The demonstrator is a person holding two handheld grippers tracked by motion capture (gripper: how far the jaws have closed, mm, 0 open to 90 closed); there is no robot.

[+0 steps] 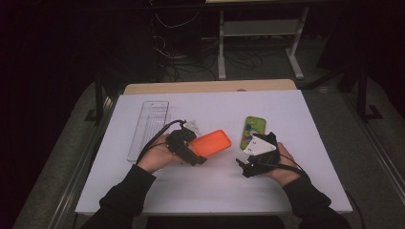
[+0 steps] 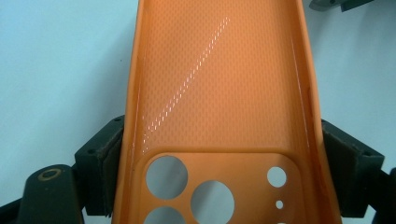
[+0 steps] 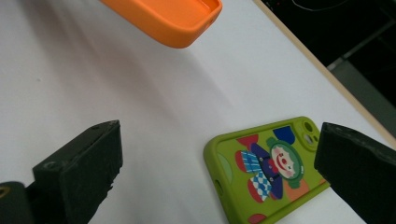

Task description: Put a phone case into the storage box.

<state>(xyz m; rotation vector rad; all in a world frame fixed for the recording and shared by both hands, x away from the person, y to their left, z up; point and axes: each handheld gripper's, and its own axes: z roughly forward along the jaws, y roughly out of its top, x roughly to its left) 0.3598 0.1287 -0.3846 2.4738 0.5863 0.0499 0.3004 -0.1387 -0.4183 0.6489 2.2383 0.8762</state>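
White table top point(image 1: 210, 186) under dim room light, dark floor and cables beyond. Orange phone case point(image 1: 211, 142) held clear of the surface near the middle, hollow side up, camera cut-outs toward the left gripper point(image 1: 187, 145). That gripper's jaws are clamped on the case's two long edges at the cut-out end. Right gripper point(image 3: 219, 172) hovers just beside, jaws spread wide with nothing pinched between them. Below it lies a green phone point(image 3: 266, 170) with a clown picture, flat on the table. Clear plastic tray point(image 1: 149, 128) sits at the left side.
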